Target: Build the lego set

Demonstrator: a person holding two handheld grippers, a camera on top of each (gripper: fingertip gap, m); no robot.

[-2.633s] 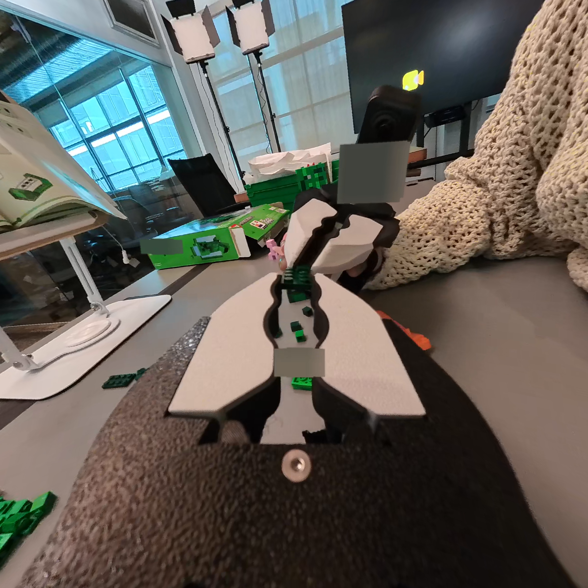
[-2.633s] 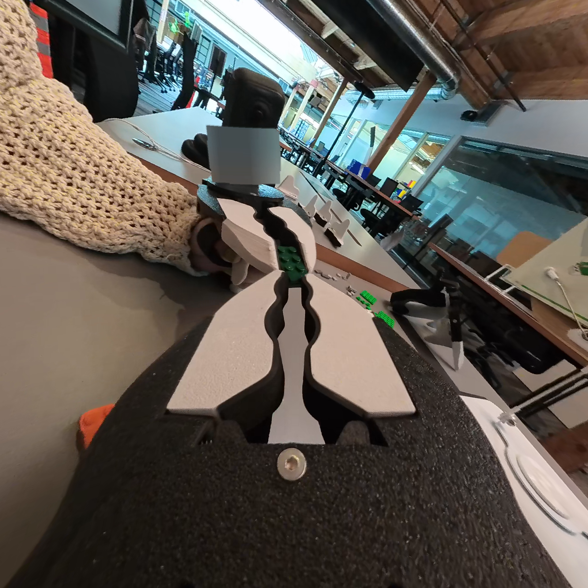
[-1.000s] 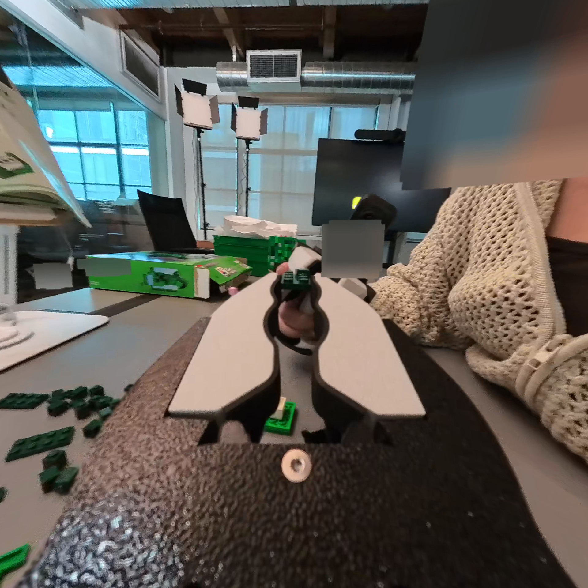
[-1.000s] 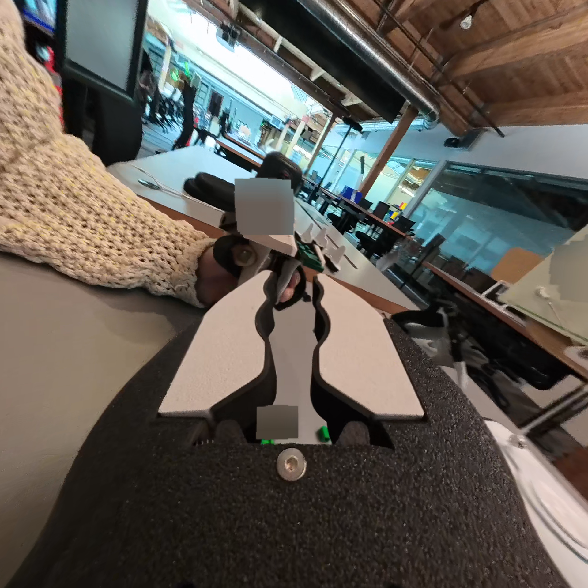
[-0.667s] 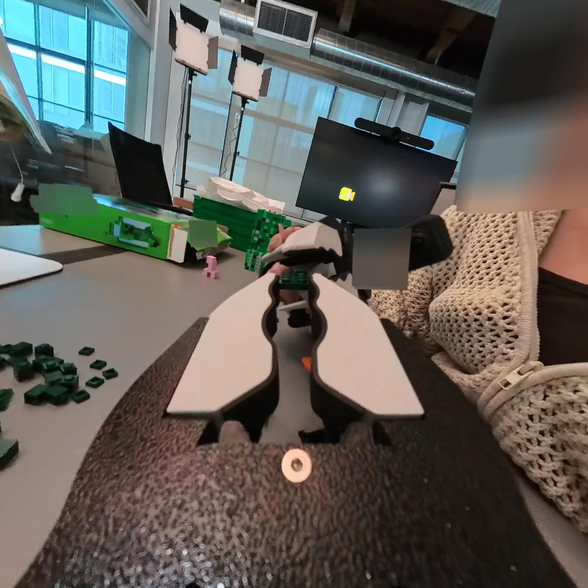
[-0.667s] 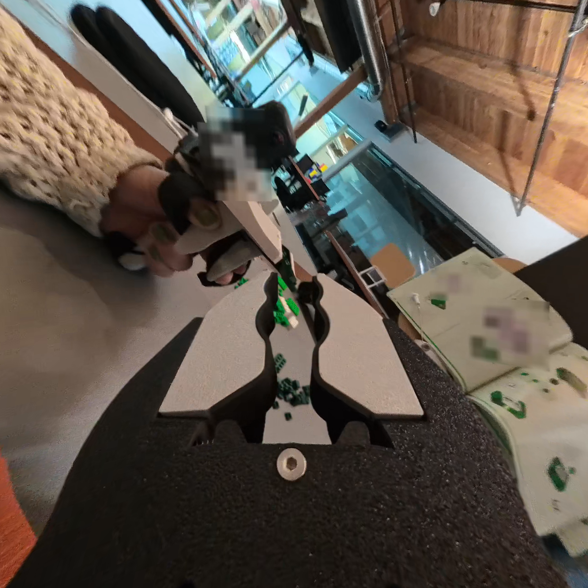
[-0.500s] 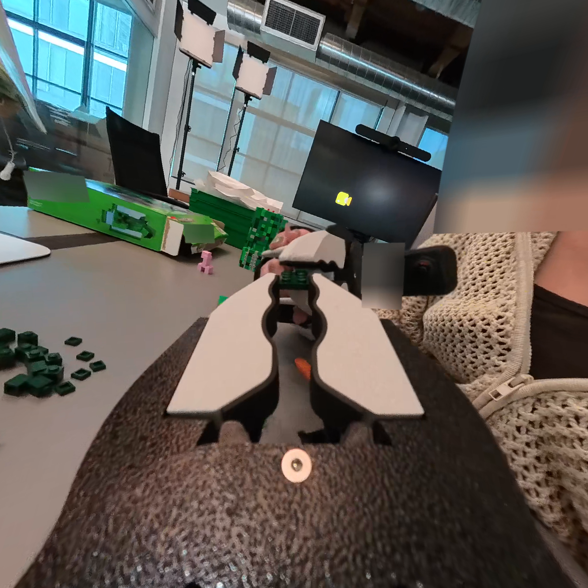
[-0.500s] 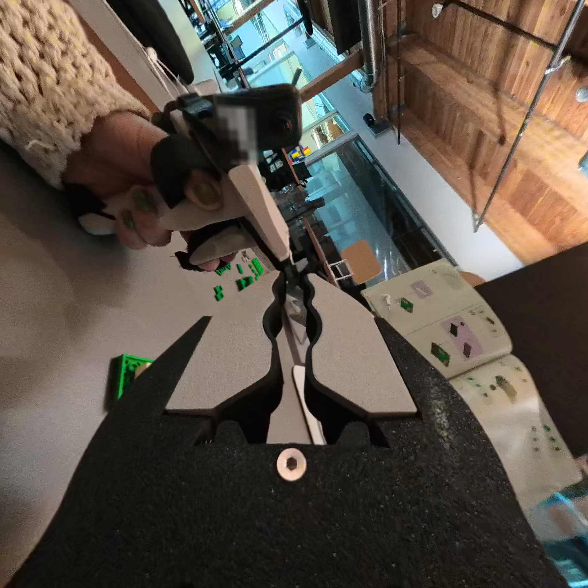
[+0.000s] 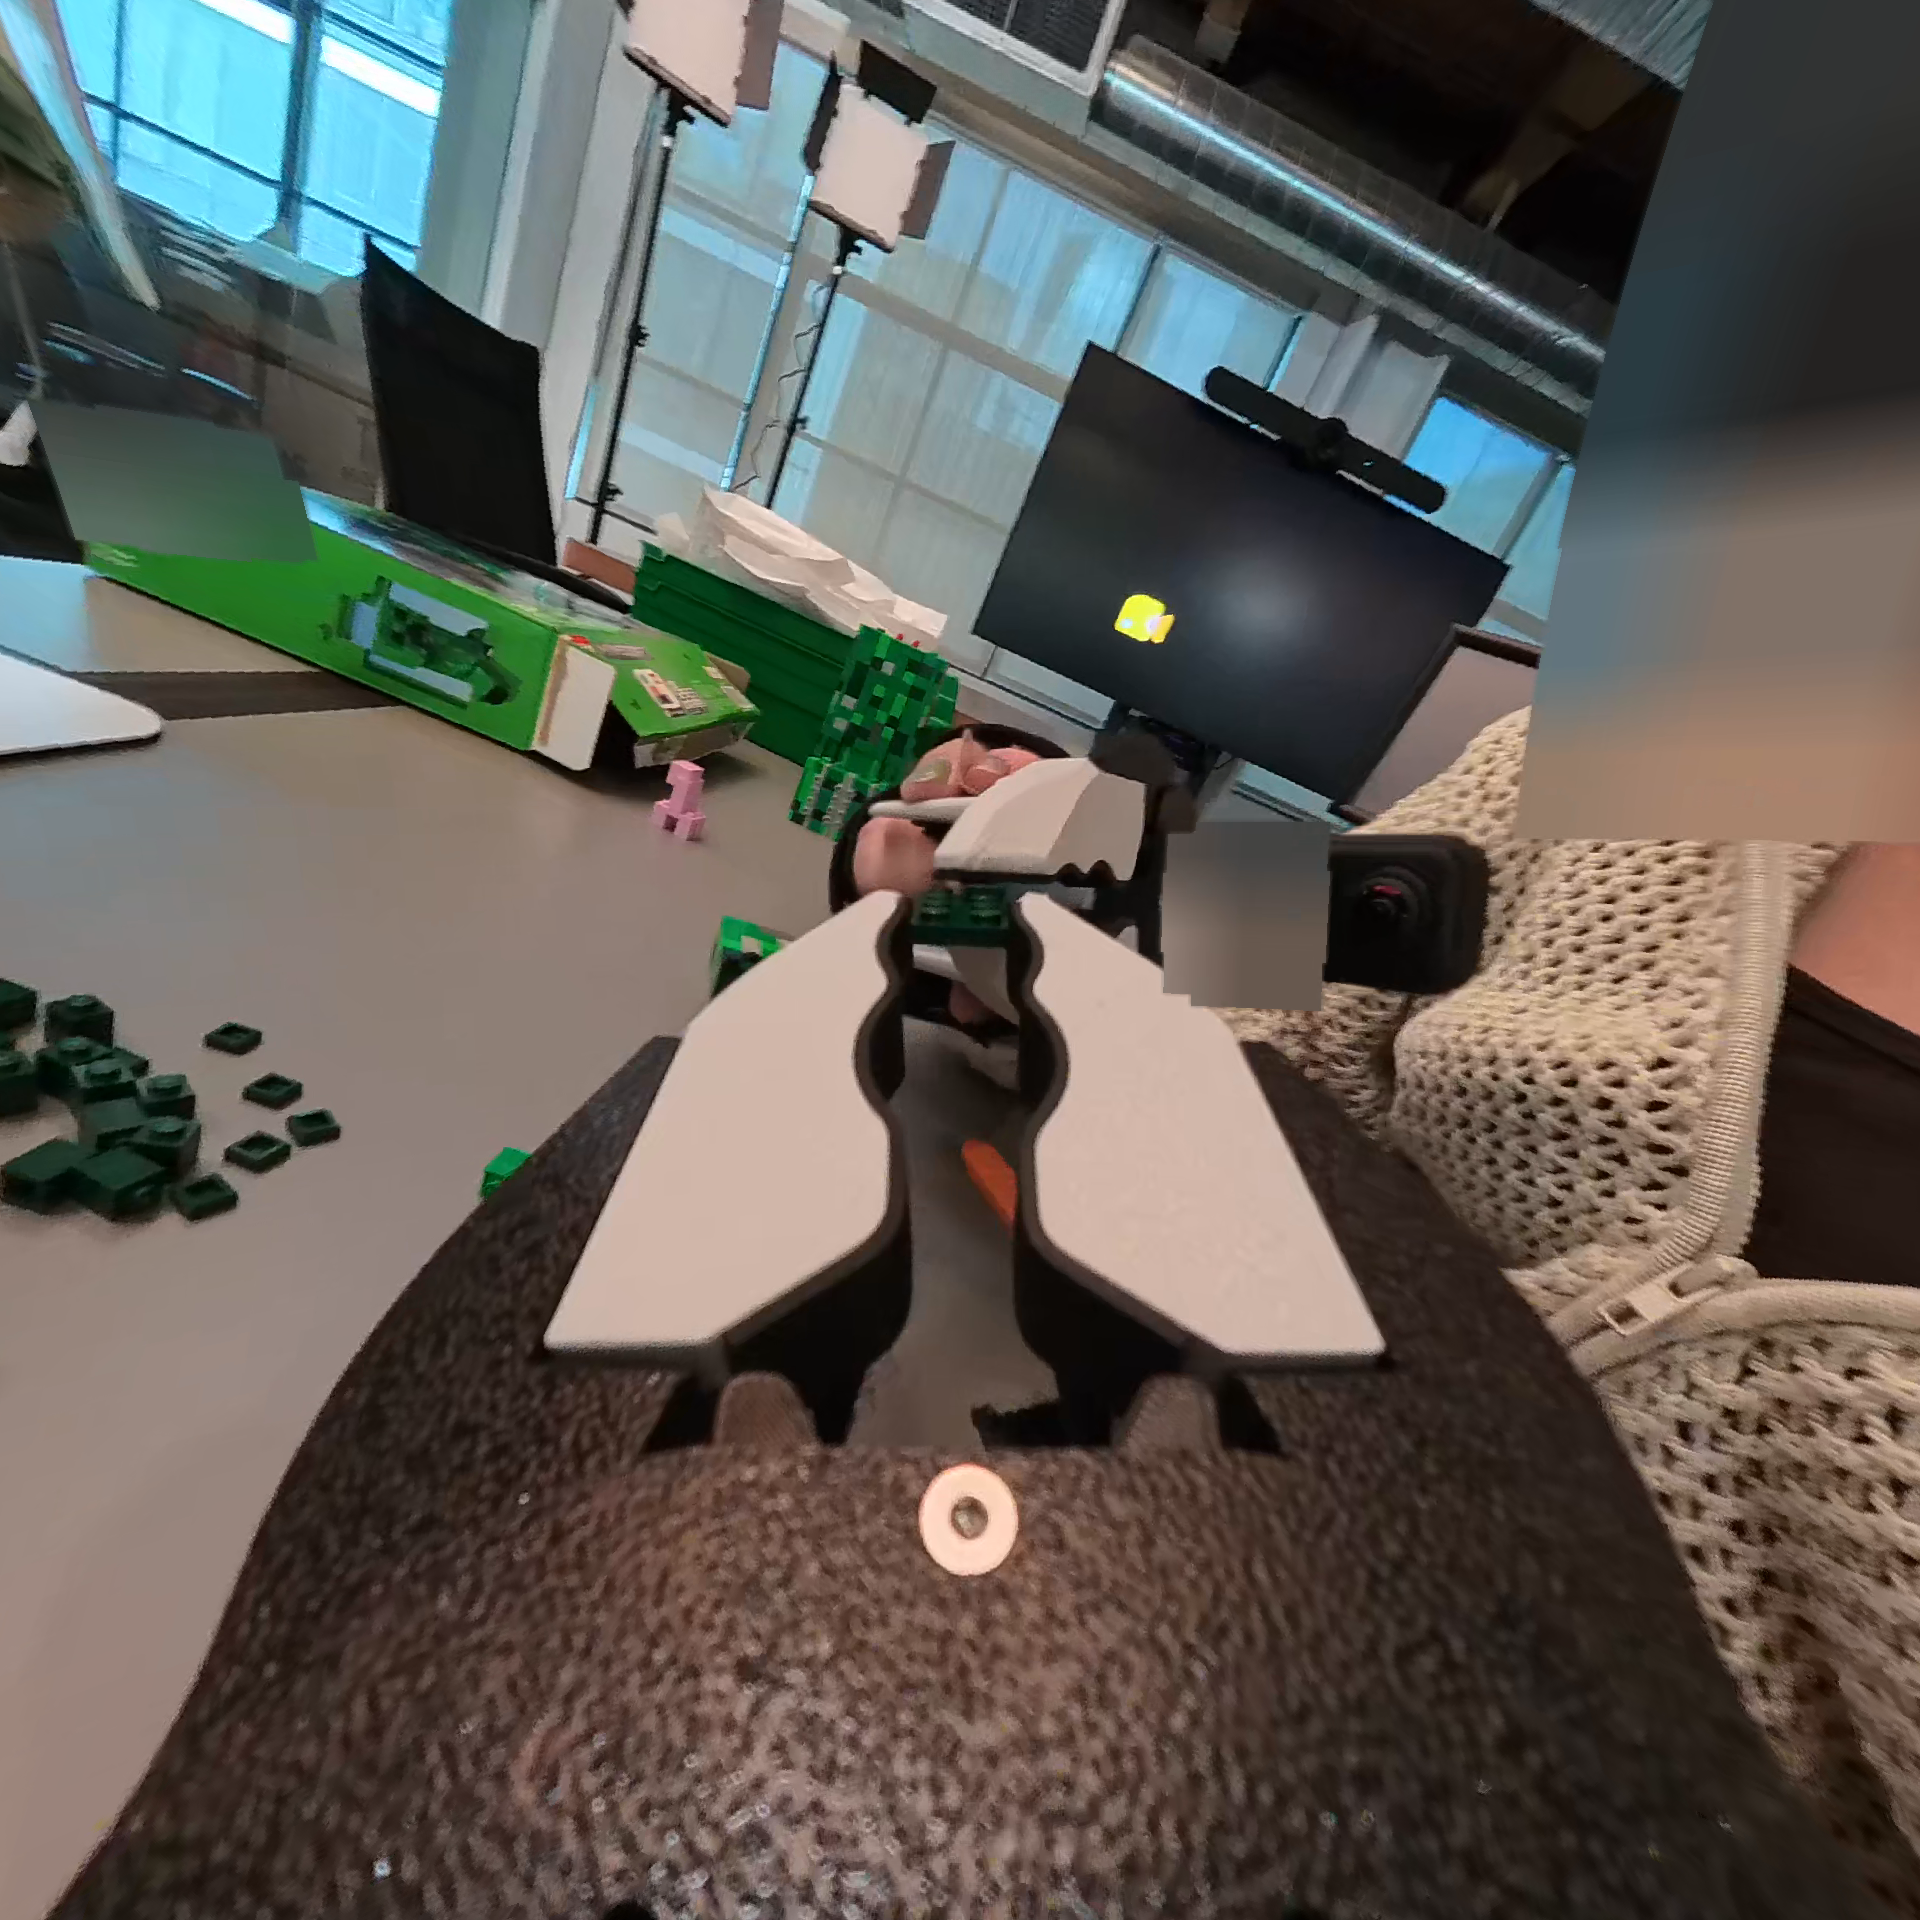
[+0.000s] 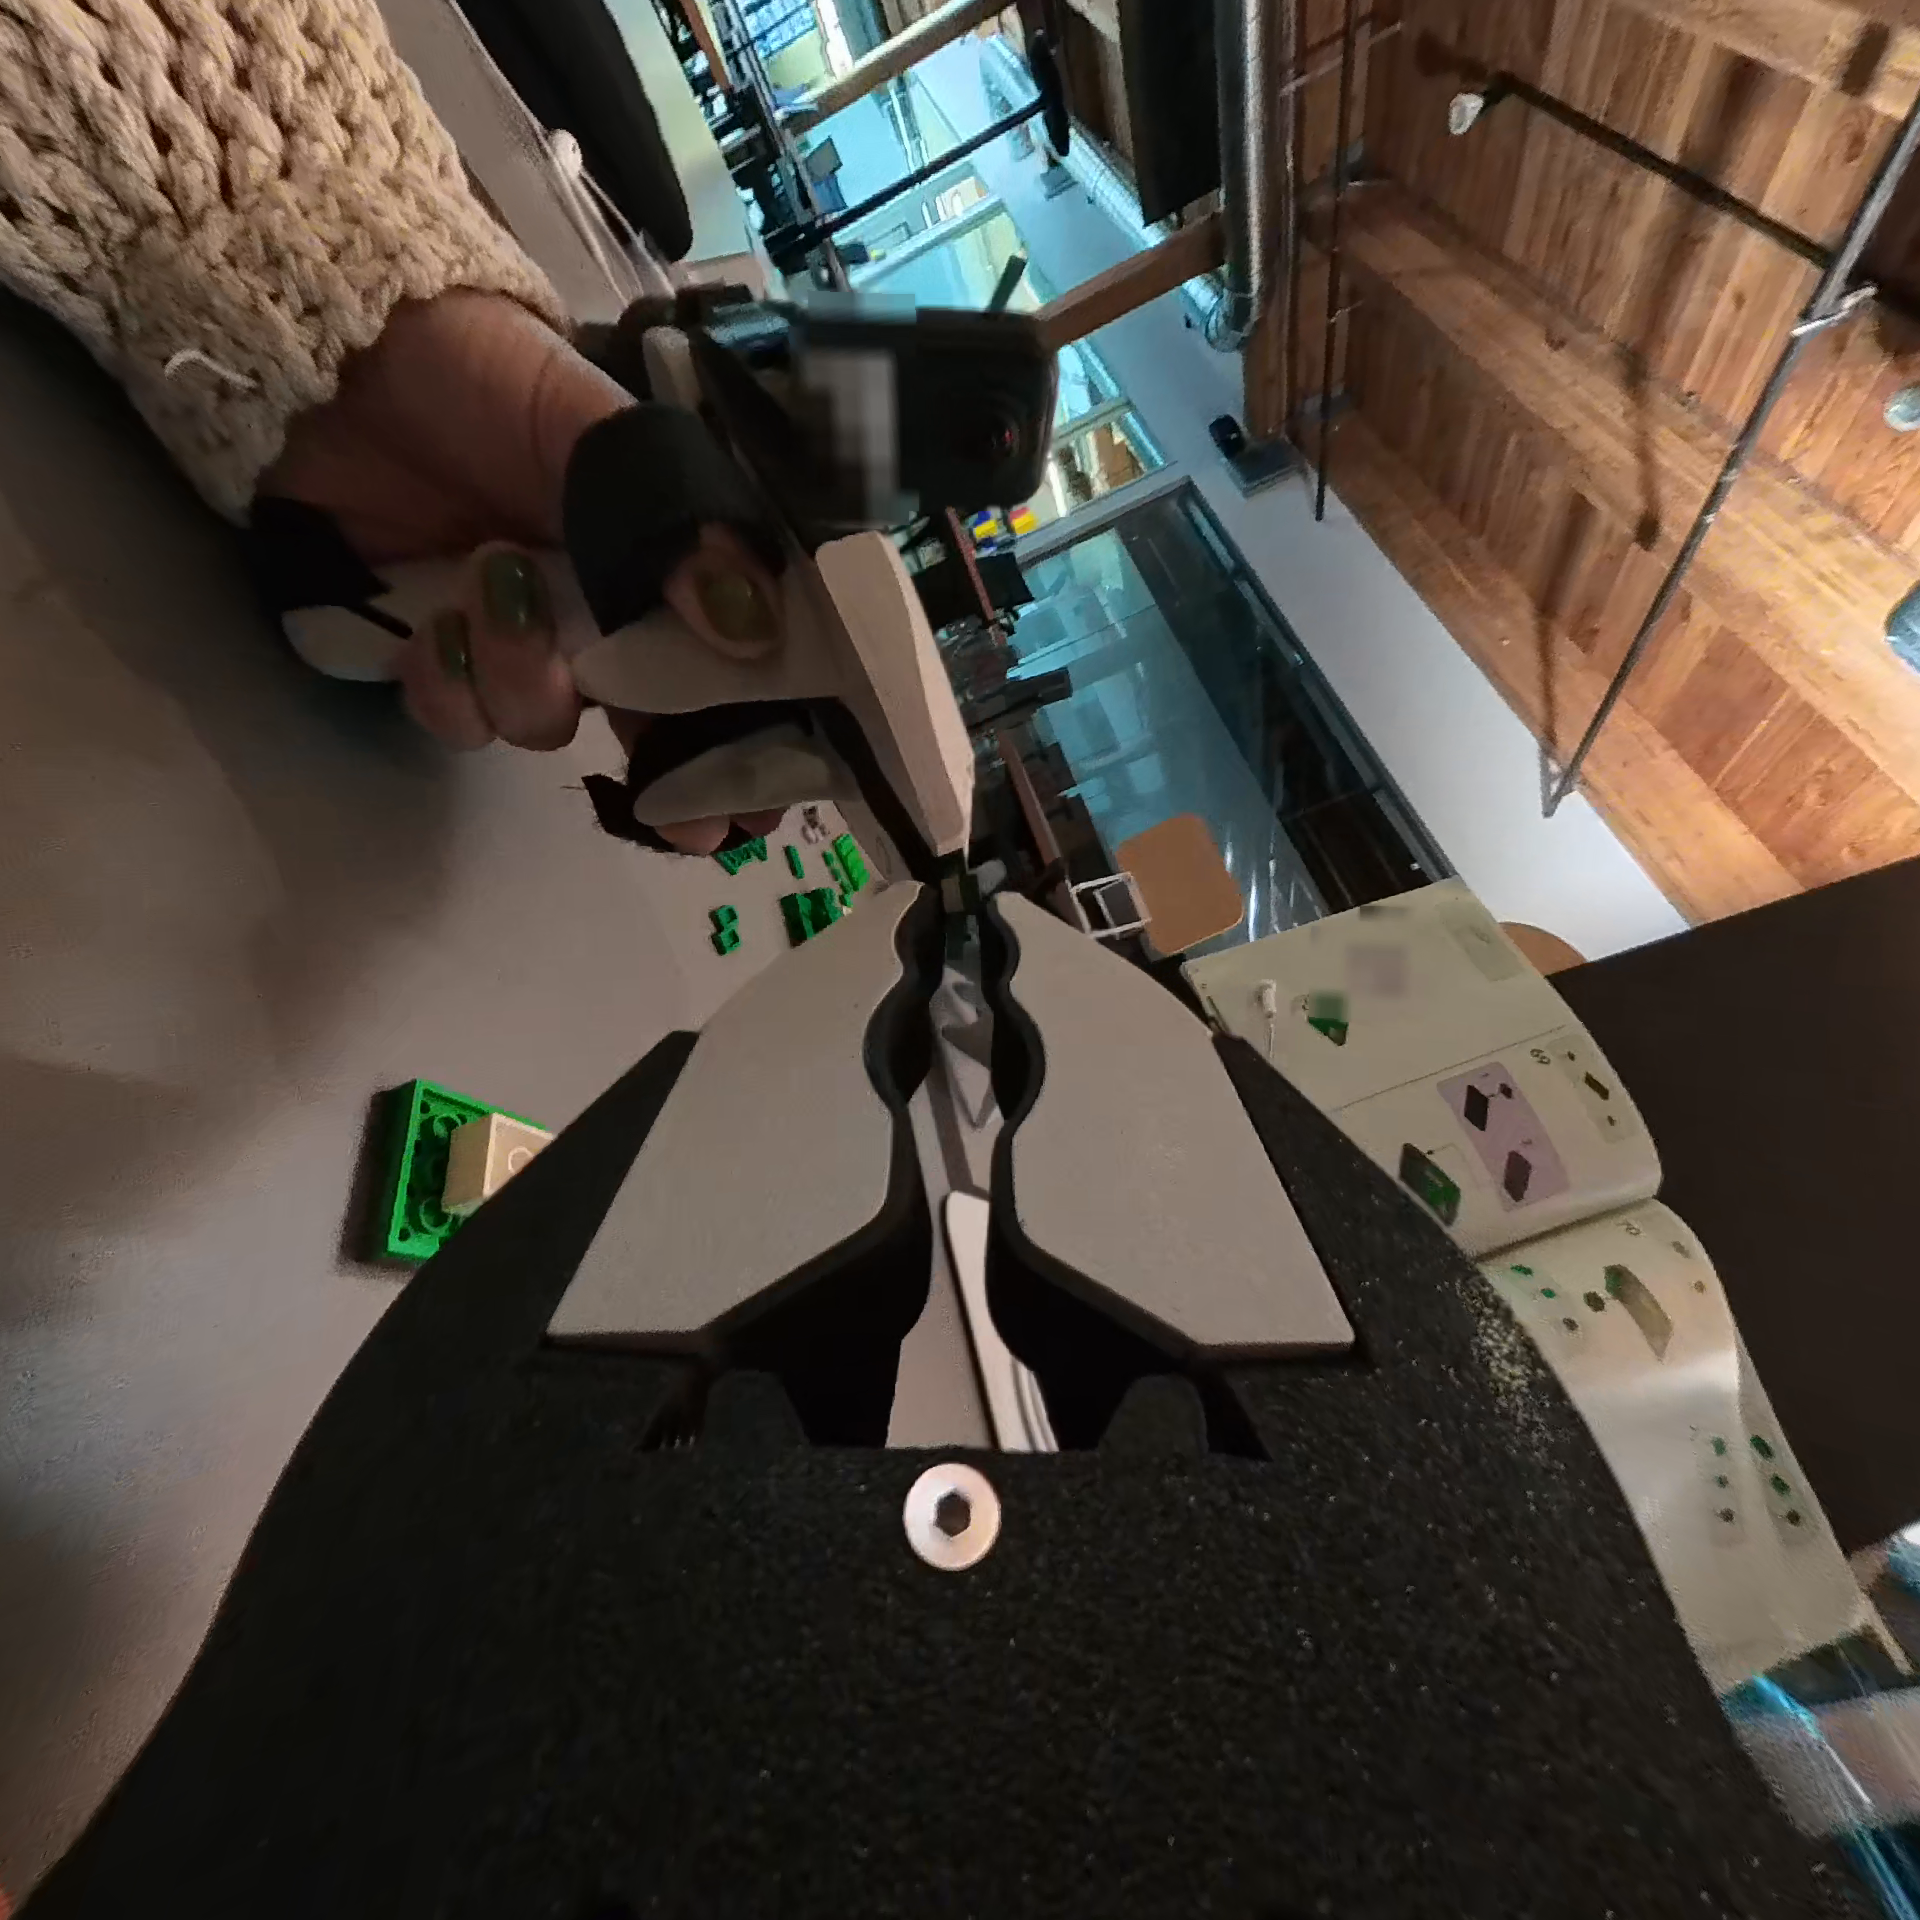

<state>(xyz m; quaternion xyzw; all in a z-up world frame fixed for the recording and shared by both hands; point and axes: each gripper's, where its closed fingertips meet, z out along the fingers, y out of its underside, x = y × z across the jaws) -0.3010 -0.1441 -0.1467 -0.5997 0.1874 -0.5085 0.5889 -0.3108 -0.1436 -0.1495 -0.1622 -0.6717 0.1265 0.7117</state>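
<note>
The left tongs [image 9: 961, 914] are squeezed narrow on a small dark green lego plate [image 9: 963, 912], studs up, pinched right at the fingertips and held above the grey table [image 9: 395, 914]; the right tongs [image 10: 958, 896] come in from the other side, turned on their side, and their tips meet the same plate edge-on; in the right wrist view the jaws sit nearly together on a thin dark sliver, probably that same plate, though it's too small and dark there to be sure.

In the left wrist view the right-hand tool lies flat just above the plate, with the person's fingers [image 9: 894, 852] wrapped round it; in the right wrist view the person's left hand [image 10: 488, 582] grips the other tool, cream knitted sleeve [image 10: 208, 208] behind it.

Rest of the table: a heap of dark green pieces [image 9: 114, 1122] off to the left; a bright green square plate with a tan block on top [image 10: 436, 1164] lying loose near the right tool; more bright green bits [image 10: 800, 894] farther back; a green box [image 9: 416, 634] lying flat, a tiny pink figure [image 9: 681, 800] just past its open end, and a pixel-patterned green block build [image 9: 883, 717] standing beside that; an open instruction booklet [image 10: 1455, 1091] on a stand; a dark screen [image 9: 1236, 613] at the back.
</note>
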